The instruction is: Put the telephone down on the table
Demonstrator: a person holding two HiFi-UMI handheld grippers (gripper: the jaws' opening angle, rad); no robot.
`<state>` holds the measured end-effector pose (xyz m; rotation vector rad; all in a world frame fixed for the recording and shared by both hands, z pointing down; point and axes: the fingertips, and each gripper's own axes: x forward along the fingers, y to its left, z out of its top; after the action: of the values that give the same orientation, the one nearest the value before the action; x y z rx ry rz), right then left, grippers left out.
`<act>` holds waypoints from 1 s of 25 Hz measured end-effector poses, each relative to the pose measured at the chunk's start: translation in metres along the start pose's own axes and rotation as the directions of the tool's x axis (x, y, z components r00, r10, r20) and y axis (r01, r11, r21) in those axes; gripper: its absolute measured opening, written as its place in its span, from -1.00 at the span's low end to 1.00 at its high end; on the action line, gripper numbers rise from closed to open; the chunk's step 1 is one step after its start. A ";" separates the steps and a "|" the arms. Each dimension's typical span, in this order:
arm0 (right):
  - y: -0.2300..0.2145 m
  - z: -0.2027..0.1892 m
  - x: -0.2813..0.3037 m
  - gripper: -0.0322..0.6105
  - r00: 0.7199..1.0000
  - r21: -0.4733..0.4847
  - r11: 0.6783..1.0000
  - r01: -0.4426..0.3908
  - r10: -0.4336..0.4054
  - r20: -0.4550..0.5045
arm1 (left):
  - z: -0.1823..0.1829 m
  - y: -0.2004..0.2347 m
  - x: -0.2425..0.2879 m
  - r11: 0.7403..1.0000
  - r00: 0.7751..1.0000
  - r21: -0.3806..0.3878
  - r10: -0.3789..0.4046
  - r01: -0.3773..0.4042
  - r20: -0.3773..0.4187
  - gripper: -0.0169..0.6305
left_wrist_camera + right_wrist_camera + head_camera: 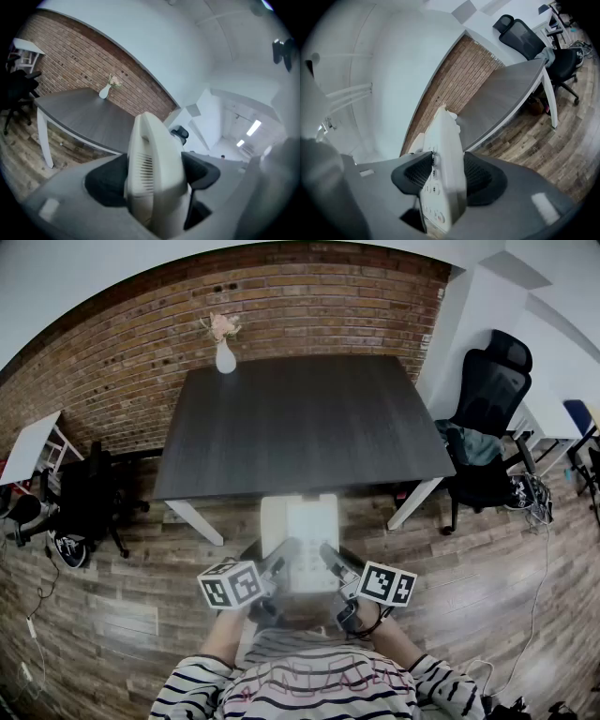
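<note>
A cream-white telephone (300,538) hangs in the air over the wooden floor, just short of the near edge of the dark table (300,423). Both grippers hold it from the person's side. My left gripper (277,566) is shut on its left edge; in the left gripper view the handset side (152,173) fills the space between the black pads (105,180). My right gripper (330,563) is shut on its right edge, where the keypad side (443,173) sits clamped between the pads (480,178).
A white vase with pink flowers (225,352) stands at the table's far left corner, before the brick wall. A black office chair (483,418) sits to the right of the table, another dark chair (89,498) to the left. White table legs (197,521) stand below the near edge.
</note>
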<state>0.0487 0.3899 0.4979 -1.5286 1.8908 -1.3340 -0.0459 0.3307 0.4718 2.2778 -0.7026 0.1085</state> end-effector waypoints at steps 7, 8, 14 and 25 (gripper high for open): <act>-0.002 -0.004 -0.002 -0.23 1.000 0.000 1.000 -0.003 0.003 -0.016 | -0.005 0.001 -0.004 1.000 1.000 -0.008 0.014 -0.014 0.008 0.15; -0.002 -0.003 -0.002 -0.23 1.000 0.000 1.000 -0.003 0.003 -0.015 | -0.006 0.001 -0.003 1.000 1.000 -0.010 0.016 -0.016 0.009 0.15; -0.010 0.002 -0.003 -0.22 1.000 0.015 1.000 0.000 0.000 -0.013 | -0.009 -0.001 0.005 1.000 1.000 -0.011 0.022 -0.022 0.008 0.15; -0.020 0.023 0.043 -0.22 0.999 0.001 1.000 0.013 -0.013 -0.044 | 0.013 0.034 0.033 0.998 0.999 -0.054 0.037 -0.036 0.018 0.15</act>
<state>0.0625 0.3420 0.5149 -1.5251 1.9096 -1.3849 -0.0369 0.2872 0.4930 2.2178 -0.7482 0.0839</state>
